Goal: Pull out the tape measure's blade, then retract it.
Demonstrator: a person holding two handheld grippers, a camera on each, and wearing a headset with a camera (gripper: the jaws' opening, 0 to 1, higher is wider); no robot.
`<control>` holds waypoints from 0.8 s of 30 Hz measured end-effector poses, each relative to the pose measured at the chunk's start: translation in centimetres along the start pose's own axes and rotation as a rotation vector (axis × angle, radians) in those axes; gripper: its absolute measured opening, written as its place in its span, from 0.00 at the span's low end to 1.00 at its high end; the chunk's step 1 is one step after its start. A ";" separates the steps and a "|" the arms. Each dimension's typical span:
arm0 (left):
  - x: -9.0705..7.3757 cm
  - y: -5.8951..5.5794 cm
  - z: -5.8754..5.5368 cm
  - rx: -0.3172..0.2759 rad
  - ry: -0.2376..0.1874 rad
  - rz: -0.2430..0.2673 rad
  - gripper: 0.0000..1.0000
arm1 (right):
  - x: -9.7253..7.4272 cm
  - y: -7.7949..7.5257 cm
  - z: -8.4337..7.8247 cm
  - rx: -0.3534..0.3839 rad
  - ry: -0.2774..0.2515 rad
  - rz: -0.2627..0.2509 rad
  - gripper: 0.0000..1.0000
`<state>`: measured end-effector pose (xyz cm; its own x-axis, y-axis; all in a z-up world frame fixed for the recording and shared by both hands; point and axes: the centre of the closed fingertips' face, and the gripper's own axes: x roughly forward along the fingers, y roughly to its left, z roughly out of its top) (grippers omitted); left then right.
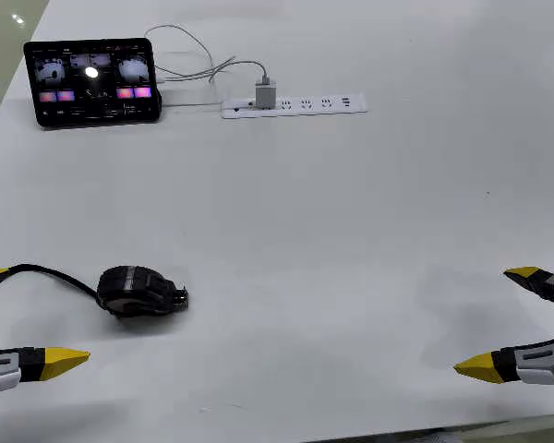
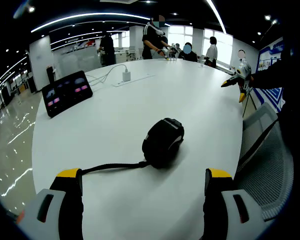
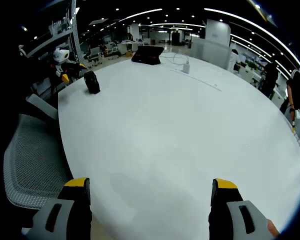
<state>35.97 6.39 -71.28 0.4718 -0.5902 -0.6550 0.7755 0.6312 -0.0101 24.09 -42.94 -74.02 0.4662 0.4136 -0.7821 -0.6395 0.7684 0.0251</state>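
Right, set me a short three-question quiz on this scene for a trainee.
1. True or false: the left tongs are clamped on the tape measure.
2. Pick one: the tape measure lies nearest to A) the left tongs, B) the right tongs, C) the tablet.
3. Short answer: what trails from the tape measure toward the left tongs?

Key
1. False: both tongs are open, and the tape measure lies free on the table.
2. A.
3. A black strap.
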 end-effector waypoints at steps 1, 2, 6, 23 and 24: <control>0.0 0.0 0.0 -0.001 0.000 0.001 0.99 | 0.0 0.0 0.0 -0.001 -0.001 0.000 0.99; 0.0 0.1 0.0 -0.001 0.001 0.001 0.99 | 0.0 0.0 0.0 -0.003 -0.001 -0.001 0.99; 0.0 0.2 -0.1 0.005 0.007 0.004 0.99 | 0.0 0.0 0.0 -0.005 -0.001 0.000 0.99; 0.1 -0.6 -0.4 0.006 0.033 -0.033 0.99 | -0.1 -0.2 0.4 -0.014 -0.024 -0.018 1.00; 0.1 -0.6 -0.5 0.008 0.039 -0.039 0.99 | -0.1 -0.3 0.6 -0.023 -0.030 -0.022 1.00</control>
<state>35.32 6.17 -71.74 0.4250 -0.5939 -0.6831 0.7962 0.6043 -0.0301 24.58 -42.97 -73.57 0.4978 0.4115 -0.7634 -0.6427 0.7661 -0.0062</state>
